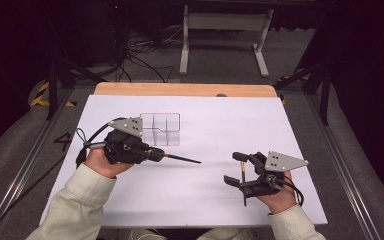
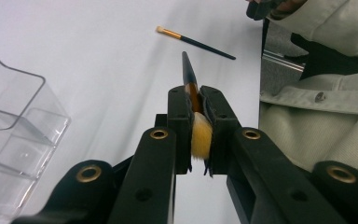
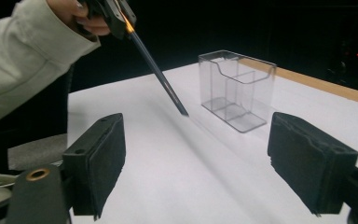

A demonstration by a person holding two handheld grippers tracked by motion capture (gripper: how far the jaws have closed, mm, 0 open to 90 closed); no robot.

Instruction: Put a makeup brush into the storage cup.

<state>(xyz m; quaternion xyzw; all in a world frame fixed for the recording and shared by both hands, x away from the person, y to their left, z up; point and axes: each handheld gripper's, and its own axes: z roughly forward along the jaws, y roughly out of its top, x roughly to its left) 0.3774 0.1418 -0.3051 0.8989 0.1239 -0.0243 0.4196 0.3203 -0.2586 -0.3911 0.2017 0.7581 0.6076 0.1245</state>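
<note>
The left gripper [image 1: 156,155] pinches a black-handled makeup brush with pale yellow bristles [image 2: 200,135] at its gold ferrule, the handle jutting out over the white table sheet [image 1: 205,125]. From above the bristles are hidden inside the jaws; the left gripper view shows them bunched between the pads. The right gripper [image 1: 236,169] stands spread wide, empty, with a second slim black brush with a gold band [image 1: 243,181] lying under it. The clear plastic divided organiser box [image 3: 237,88] sits near the held brush, cut off in the left gripper view
</note>
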